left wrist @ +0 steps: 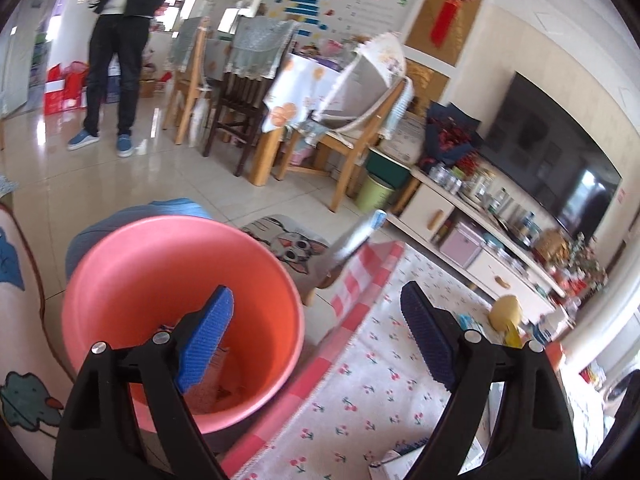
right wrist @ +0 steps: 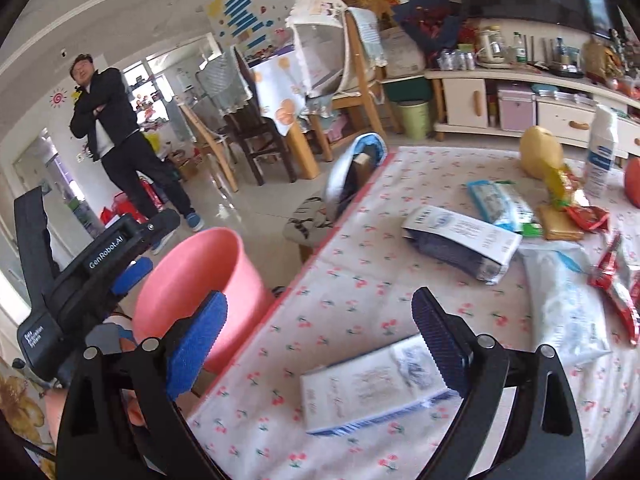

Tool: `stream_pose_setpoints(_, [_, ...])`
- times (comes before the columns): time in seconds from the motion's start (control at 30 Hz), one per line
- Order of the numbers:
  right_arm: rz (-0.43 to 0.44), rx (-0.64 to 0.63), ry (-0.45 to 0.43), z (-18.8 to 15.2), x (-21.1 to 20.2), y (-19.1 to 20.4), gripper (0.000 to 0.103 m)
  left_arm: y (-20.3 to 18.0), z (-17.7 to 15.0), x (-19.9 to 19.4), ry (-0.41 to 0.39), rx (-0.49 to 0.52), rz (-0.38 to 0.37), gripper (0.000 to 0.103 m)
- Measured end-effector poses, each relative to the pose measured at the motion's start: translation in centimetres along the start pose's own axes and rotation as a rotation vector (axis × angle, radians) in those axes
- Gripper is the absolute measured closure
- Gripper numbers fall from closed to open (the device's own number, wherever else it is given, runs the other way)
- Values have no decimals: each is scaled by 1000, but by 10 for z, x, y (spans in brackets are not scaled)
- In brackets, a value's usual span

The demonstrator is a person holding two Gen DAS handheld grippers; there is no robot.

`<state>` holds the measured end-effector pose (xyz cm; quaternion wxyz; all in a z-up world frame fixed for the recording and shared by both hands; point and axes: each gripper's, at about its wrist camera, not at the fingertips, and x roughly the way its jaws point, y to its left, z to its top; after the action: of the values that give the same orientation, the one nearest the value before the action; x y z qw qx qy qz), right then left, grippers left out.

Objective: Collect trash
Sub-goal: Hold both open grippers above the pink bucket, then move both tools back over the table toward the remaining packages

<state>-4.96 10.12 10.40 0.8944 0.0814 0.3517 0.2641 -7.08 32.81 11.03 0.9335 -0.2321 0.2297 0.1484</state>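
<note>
Left gripper [left wrist: 316, 320] is hanging with its jaws wide and nothing between them, half over the pink bucket [left wrist: 132, 280], which is standing on the floor just beside the table edge with a few scraps lying in its bottom. Right gripper [right wrist: 320, 328] is also gaping wide and empty above the cherry-print tablecloth [right wrist: 360, 280], a flat white carton [right wrist: 372, 392] lying under it. More trash is sitting further along the cloth: a white-and-grey box [right wrist: 464, 244], a blue packet [right wrist: 500, 200], red wrappers [right wrist: 616, 280].
</note>
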Motion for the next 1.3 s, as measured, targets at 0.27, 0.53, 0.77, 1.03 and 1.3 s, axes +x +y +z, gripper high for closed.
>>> stream_pose_setpoints(0.27, [-84, -30, -24, -15, -33, -42, 10, -41, -21, 9, 77, 103, -69, 17])
stream_pose_setpoints(0.53, [-161, -94, -74, -22, -67, -86, 10, -79, -44, 11, 110, 227, -105, 17])
stream_pose_setpoints(0.77, [-267, -129, -130, -27, -88, -139, 10, -107, -60, 20, 156, 301, -132, 17])
stream_pose_setpoints(1.03, [-387, -60, -91, -11, -75, -209, 10, -162, -77, 40, 239, 401, -188, 17])
stream_pose_setpoints(1.3, [-363, 34, -12, -2, -56, -260, 10, -246, -90, 119, 419, 441, -182, 17])
